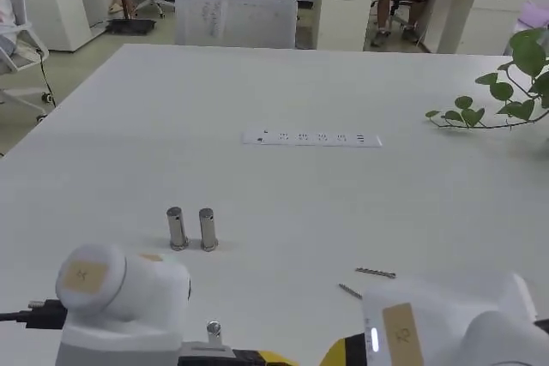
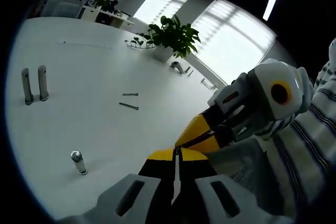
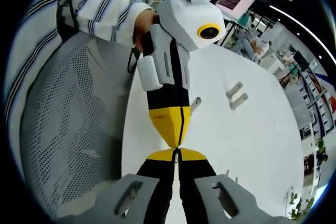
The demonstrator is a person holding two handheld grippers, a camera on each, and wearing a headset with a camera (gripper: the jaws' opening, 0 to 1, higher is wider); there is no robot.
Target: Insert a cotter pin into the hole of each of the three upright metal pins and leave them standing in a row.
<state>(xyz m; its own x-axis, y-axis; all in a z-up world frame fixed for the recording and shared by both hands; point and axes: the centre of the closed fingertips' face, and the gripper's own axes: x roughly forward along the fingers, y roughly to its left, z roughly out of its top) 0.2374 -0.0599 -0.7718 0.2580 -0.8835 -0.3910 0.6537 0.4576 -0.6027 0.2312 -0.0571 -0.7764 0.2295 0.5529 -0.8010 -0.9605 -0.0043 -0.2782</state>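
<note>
Two loose cotter pins (image 1: pixel 375 273) lie flat on the table (image 1: pixel 343 203), long axes roughly left-right. They sit right of centre, likely nearer the right gripper (image 3: pixel 177 153) than the left gripper (image 2: pixel 177 153). Lone upright pin (image 1: pixel 214 330) stands near the grippers, and the pin pair (image 1: pixel 191 229) stands farther out. Both grippers' jaws are pressed together, tip to tip. Can't tell if anything is pinched.

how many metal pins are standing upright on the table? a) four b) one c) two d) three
d: two metal pins stand side by side, and a third pin stands apart from them, nearer the person.
</note>
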